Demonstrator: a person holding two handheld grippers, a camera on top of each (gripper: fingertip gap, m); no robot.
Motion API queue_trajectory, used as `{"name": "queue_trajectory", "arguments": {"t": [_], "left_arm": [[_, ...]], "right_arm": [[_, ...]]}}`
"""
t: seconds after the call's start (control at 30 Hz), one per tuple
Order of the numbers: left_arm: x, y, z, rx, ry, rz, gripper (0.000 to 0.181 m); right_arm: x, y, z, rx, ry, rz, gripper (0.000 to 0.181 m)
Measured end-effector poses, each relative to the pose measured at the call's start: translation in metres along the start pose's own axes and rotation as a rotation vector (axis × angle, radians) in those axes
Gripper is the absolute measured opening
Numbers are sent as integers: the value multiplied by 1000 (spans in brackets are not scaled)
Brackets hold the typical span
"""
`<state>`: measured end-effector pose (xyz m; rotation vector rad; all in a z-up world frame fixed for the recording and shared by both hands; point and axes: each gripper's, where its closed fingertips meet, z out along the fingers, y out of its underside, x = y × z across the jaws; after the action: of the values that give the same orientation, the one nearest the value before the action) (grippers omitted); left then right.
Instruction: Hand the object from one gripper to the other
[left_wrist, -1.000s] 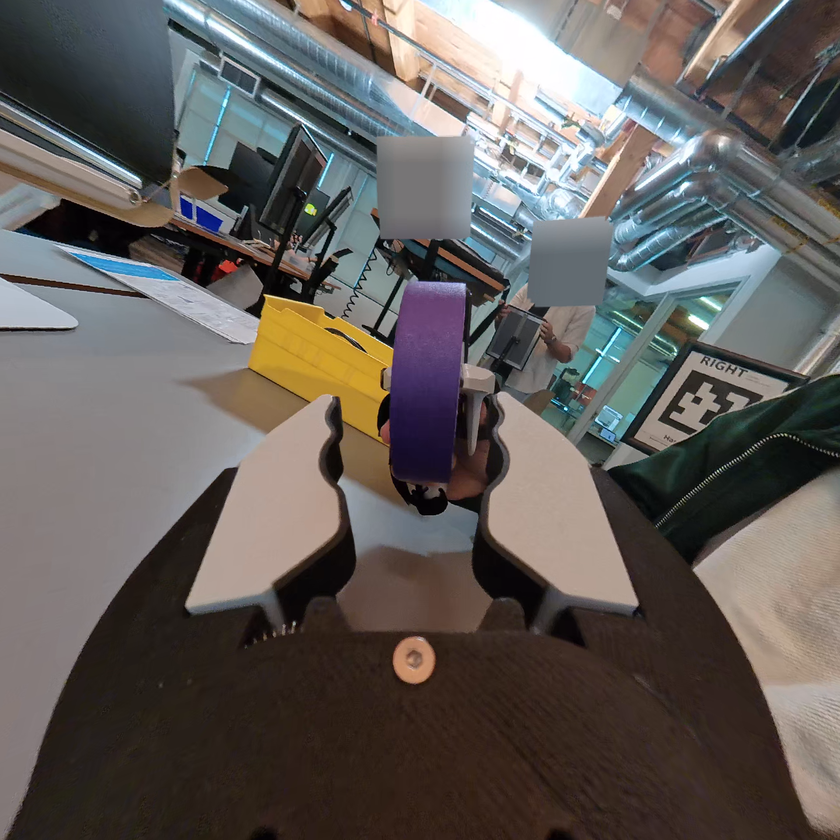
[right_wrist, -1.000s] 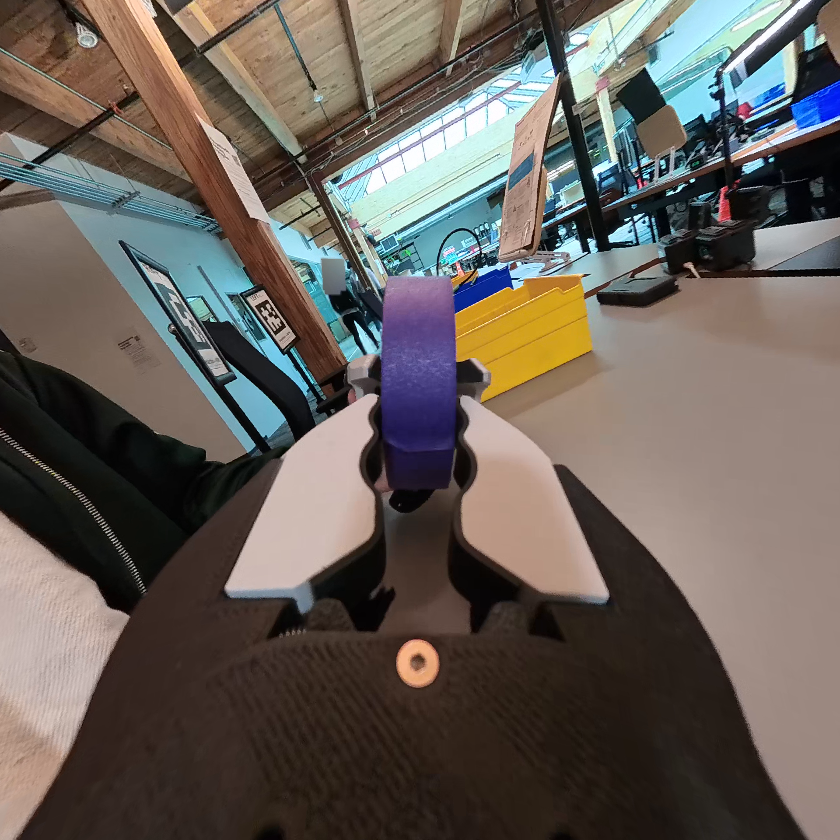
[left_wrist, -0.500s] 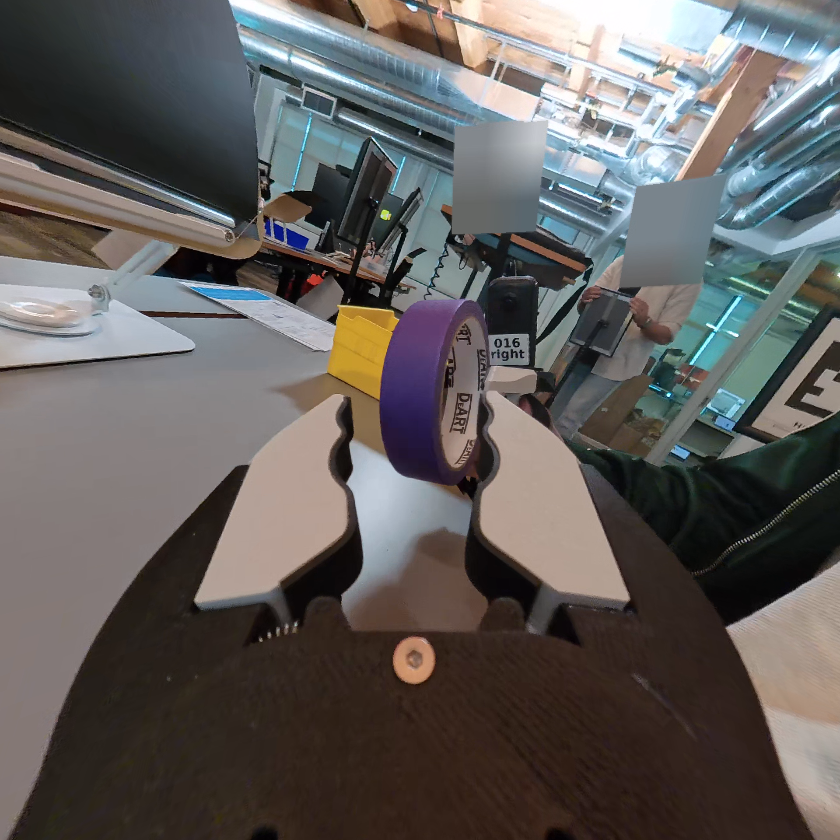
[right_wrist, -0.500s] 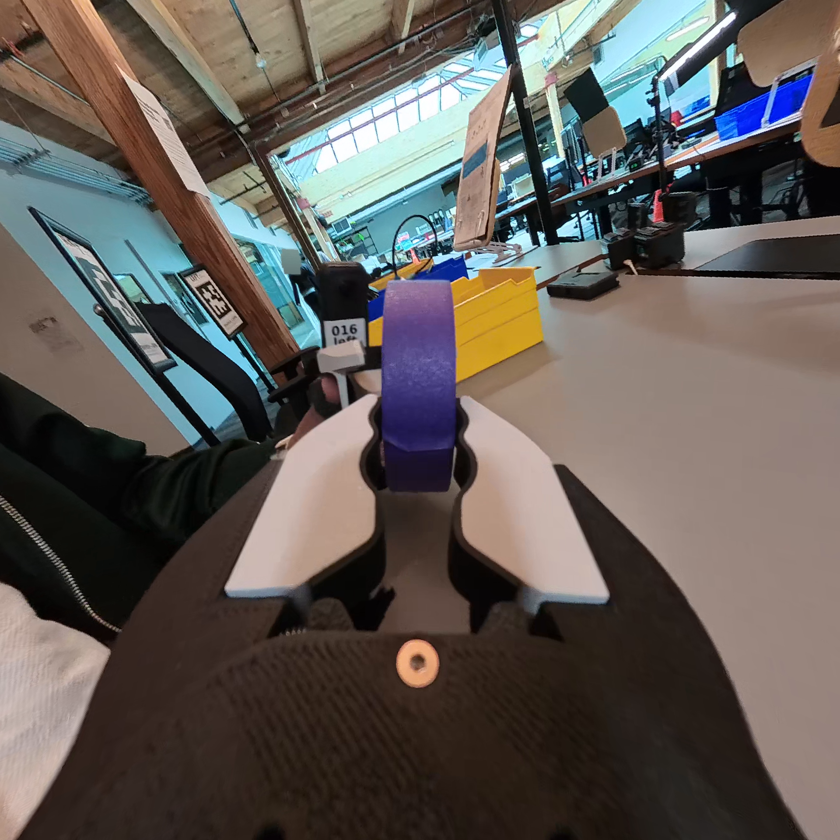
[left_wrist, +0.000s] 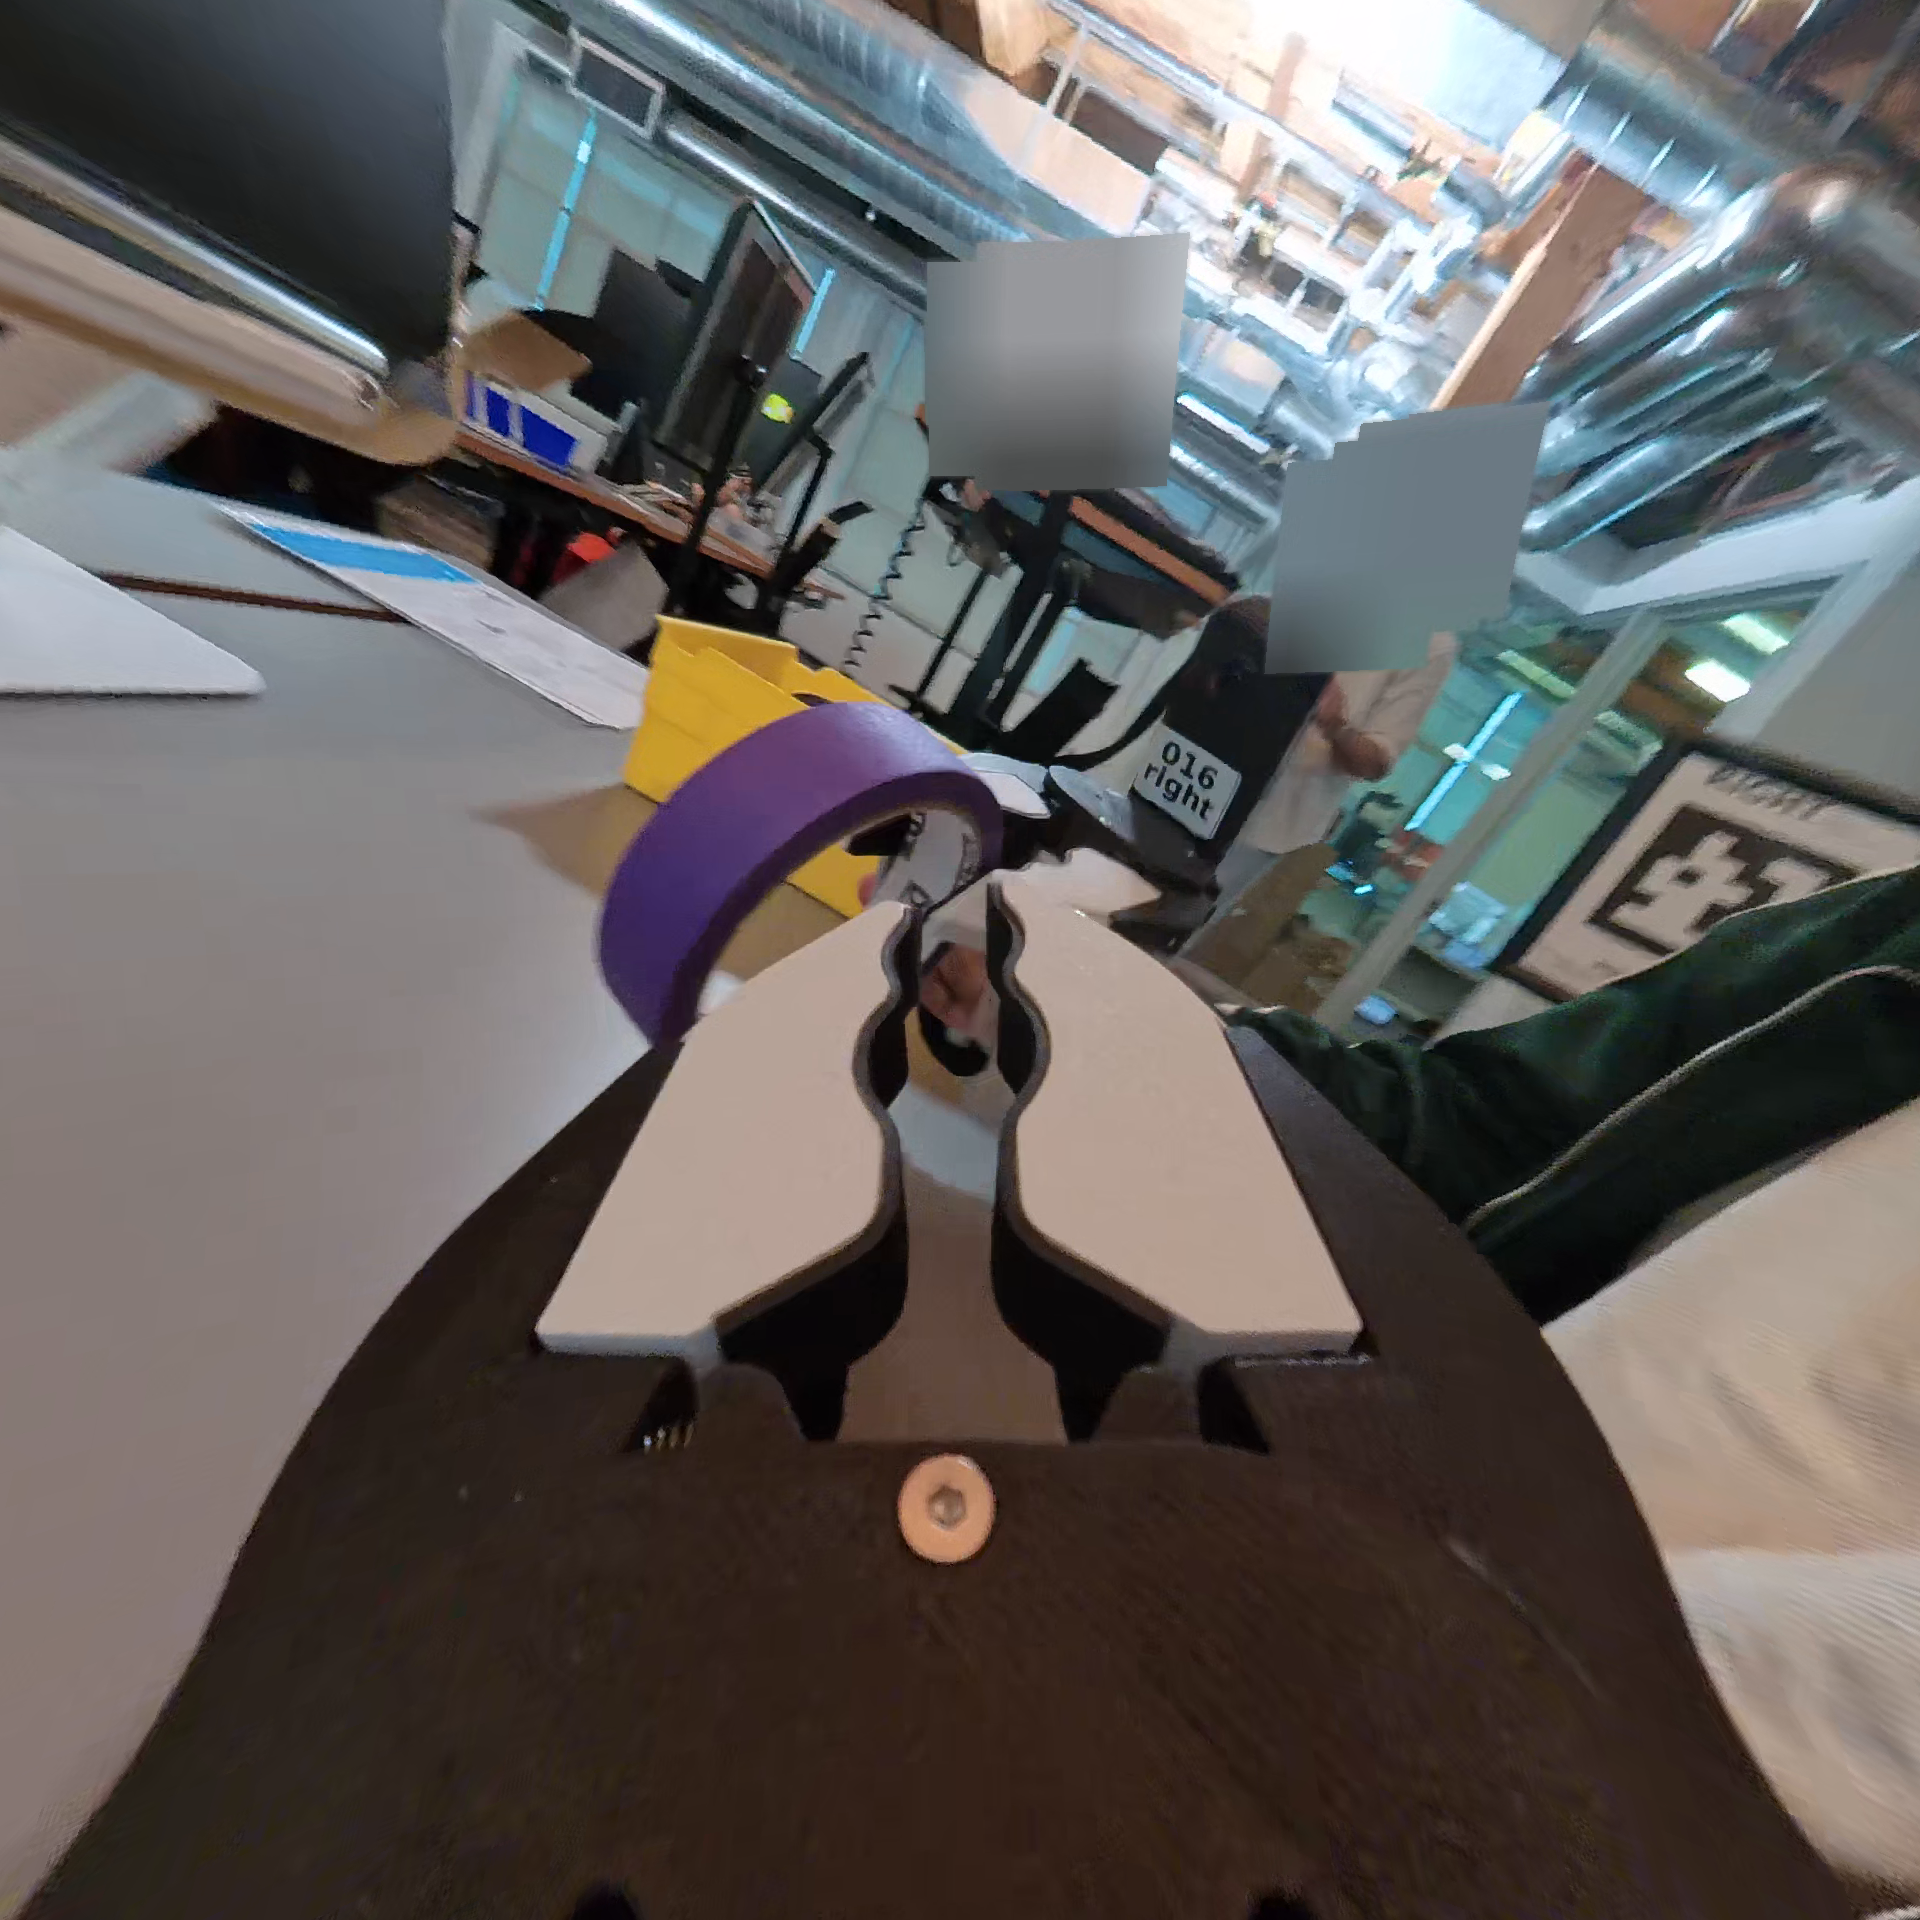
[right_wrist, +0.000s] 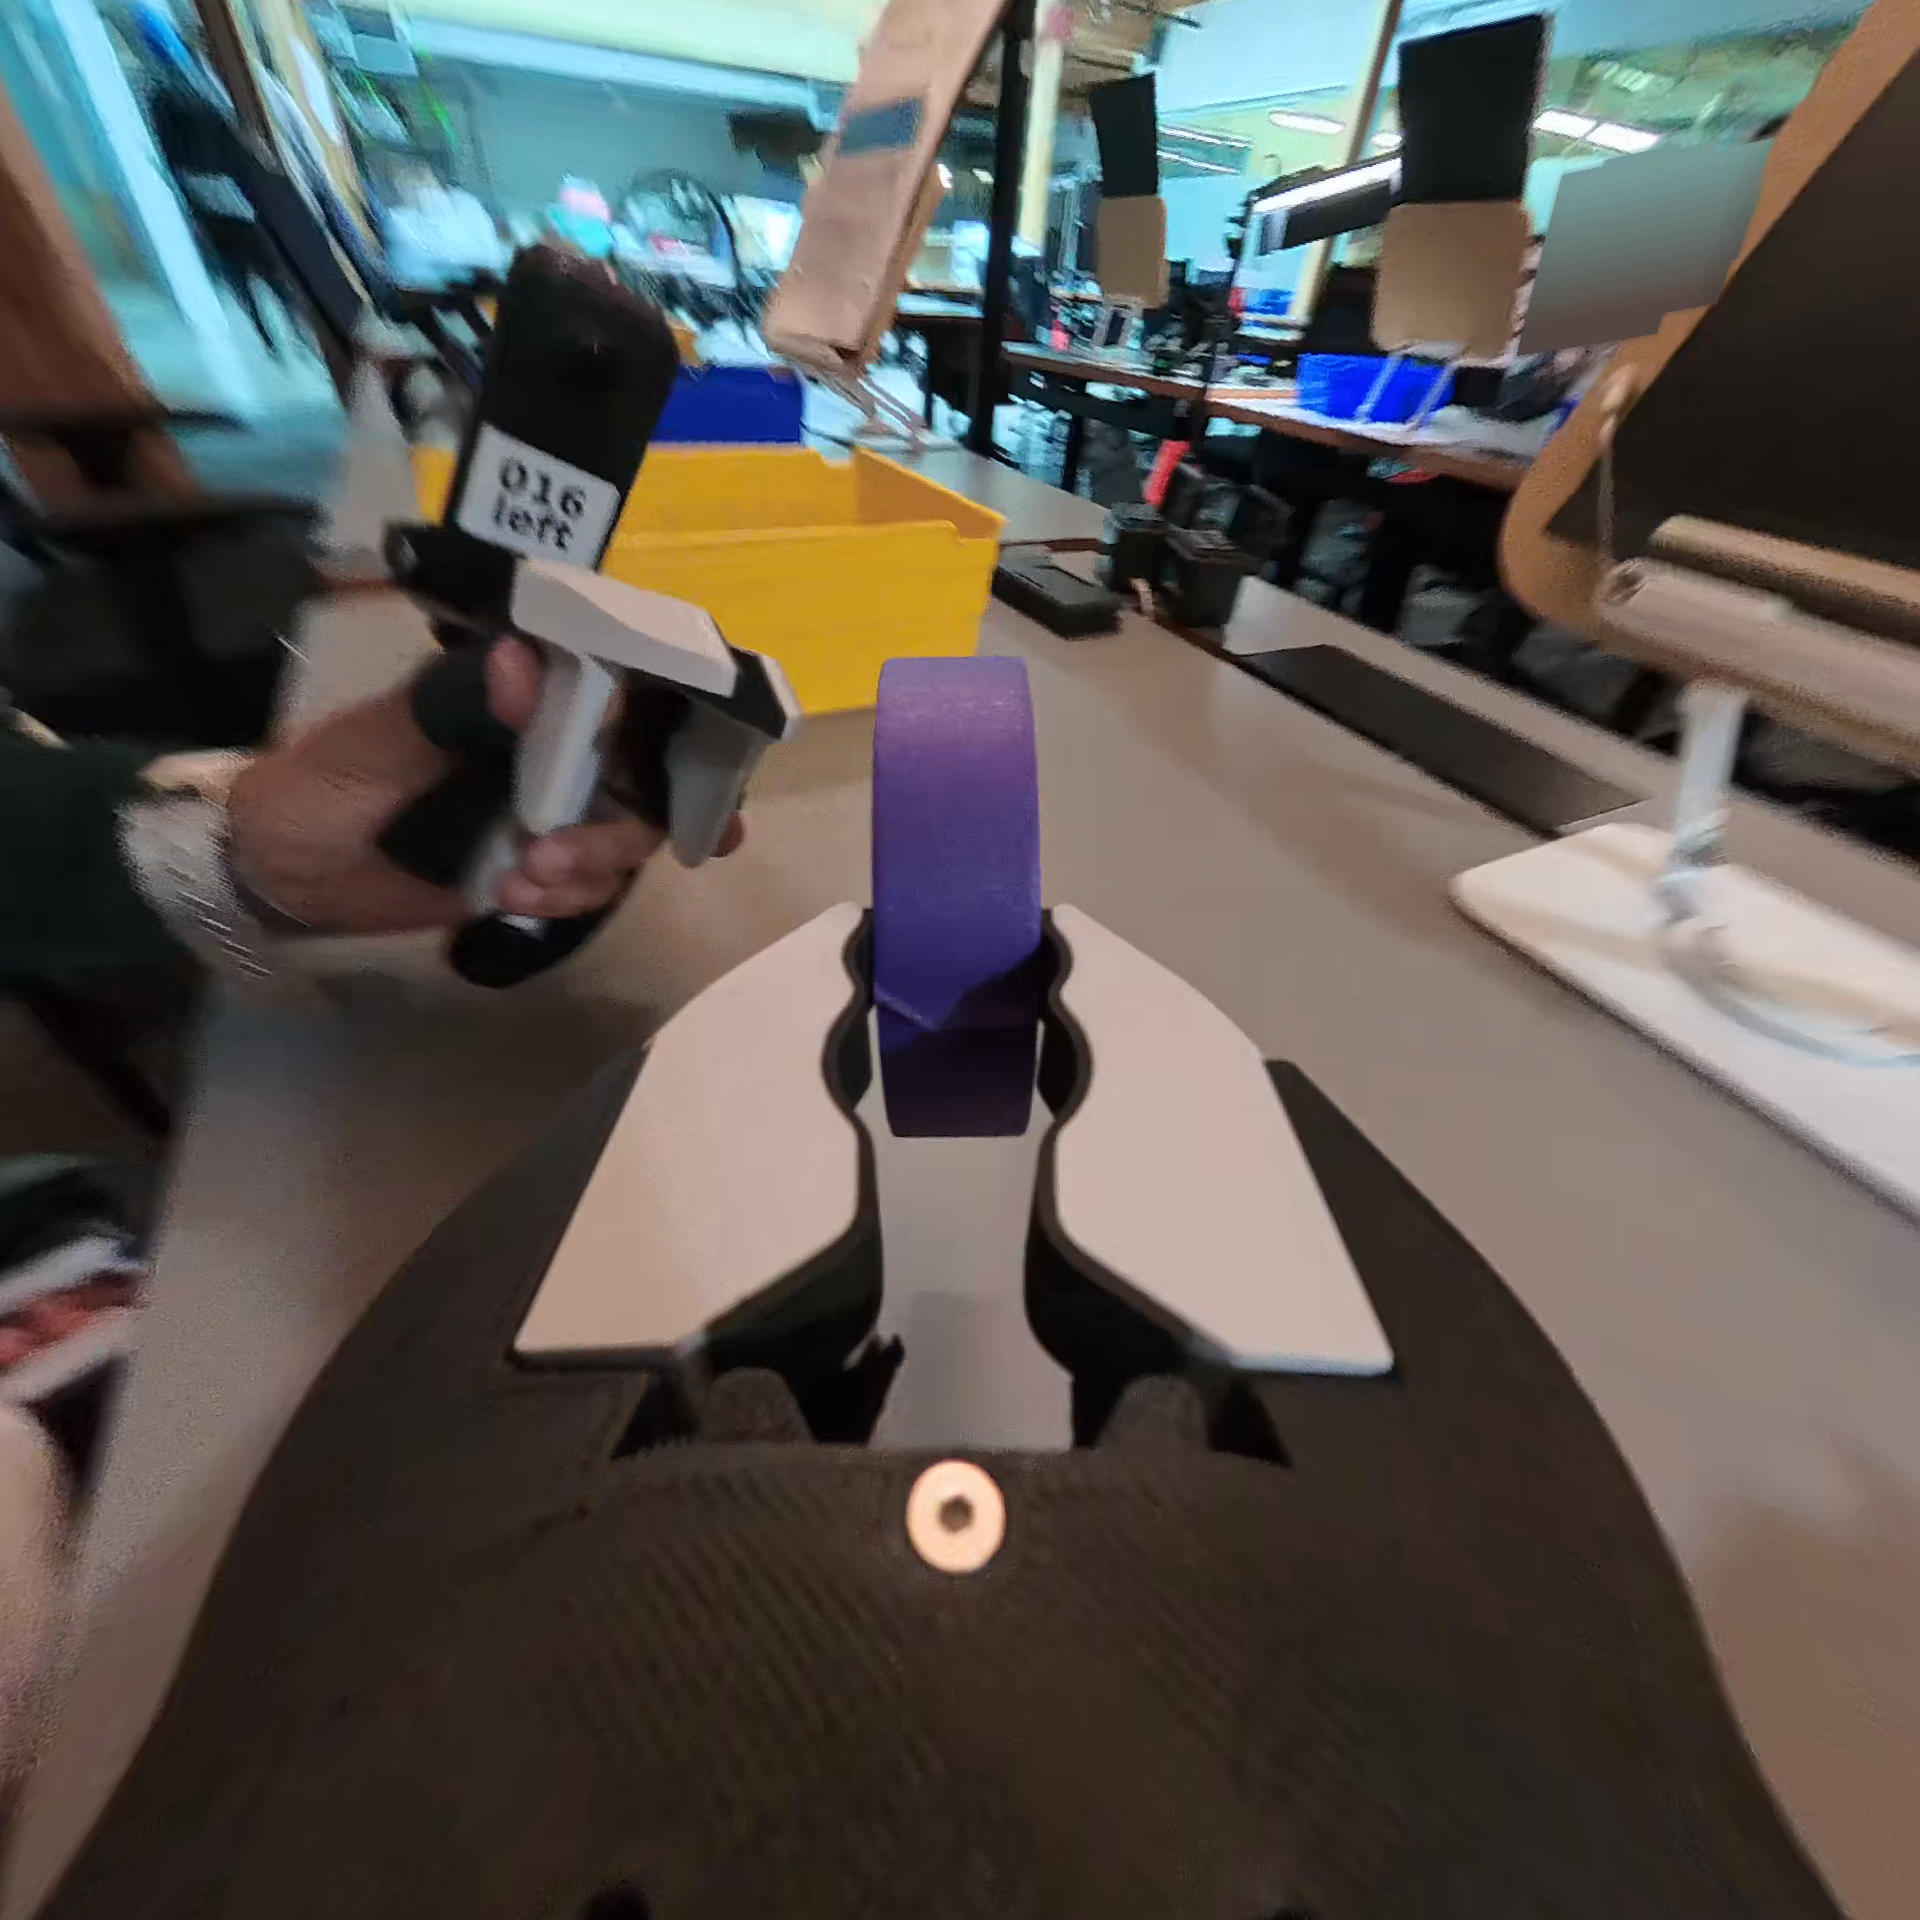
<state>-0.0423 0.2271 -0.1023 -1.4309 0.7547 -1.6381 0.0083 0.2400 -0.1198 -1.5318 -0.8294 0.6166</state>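
A purple tape roll (right_wrist: 956, 810) stands on edge between my right gripper's (right_wrist: 956, 925) white fingers, which are shut on its lower part. In the left wrist view the roll (left_wrist: 748, 862) hangs tilted above the grey table (left_wrist: 260, 935), just beyond and left of my left gripper (left_wrist: 948, 914). The left gripper's fingers are nearly together with nothing between them. In the right wrist view the left gripper (right_wrist: 748, 727) is held in a hand (right_wrist: 343, 810) to the left of the roll and apart from it.
A yellow bin (right_wrist: 810, 592) stands on the table behind the roll; it also shows in the left wrist view (left_wrist: 717, 707). A white stand base (right_wrist: 1714, 956) lies at the right. A paper sheet (left_wrist: 468, 613) lies far left. A green sleeve (left_wrist: 1558, 1039) is at the right. The tips of one gripper are about 6 centimetres away from the tips of the other.
The left gripper's fingers have closed on nothing and it has drawn back from the roll. The right gripper, still gripping the roll, has swung away, so the two grippers are now apart.
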Motion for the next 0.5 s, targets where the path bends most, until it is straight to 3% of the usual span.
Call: {"name": "queue_trajectory", "arguments": {"t": [0.2, 0.3, 0.5], "left_arm": [[8, 5, 19, 192, 177, -378, 34], [-1, -5, 9, 351, 171, -447, 24], [-2, -8, 1, 379, 219, -515, 12]], "right_arm": [[-18, 1, 12, -84, 141, -345, 28], [-25, 2, 17, -98, 178, -410, 28], [-32, 19, 29, -156, 176, -471, 32]]}}
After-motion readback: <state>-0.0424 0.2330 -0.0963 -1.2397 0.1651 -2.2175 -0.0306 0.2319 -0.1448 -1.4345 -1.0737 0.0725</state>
